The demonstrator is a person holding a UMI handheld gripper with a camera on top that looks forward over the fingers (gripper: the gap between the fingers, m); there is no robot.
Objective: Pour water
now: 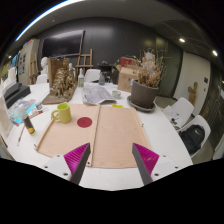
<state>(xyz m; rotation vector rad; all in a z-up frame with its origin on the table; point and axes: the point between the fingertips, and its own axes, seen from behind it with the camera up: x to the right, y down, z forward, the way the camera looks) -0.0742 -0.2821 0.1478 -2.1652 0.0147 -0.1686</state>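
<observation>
My gripper [111,165] hovers above the near edge of a white table [110,176], its two fingers with magenta pads [76,157] spread wide and nothing between them. Just beyond the fingers lie two tan wooden boards [100,133] side by side. A yellow-green mug [63,113] stands beyond the left finger, at the far left corner of the boards. A small red round coaster or lid [85,122] lies on the left board, next to the mug. No water vessel other than the mug is plain to see.
A brown pot with dried plants [146,92] stands far right. A crumpled grey cloth [100,95] lies at the table's far side. Wooden models [60,78] rise at the far left, tools [27,121] lie at the left edge. White chairs [188,120] stand to the right.
</observation>
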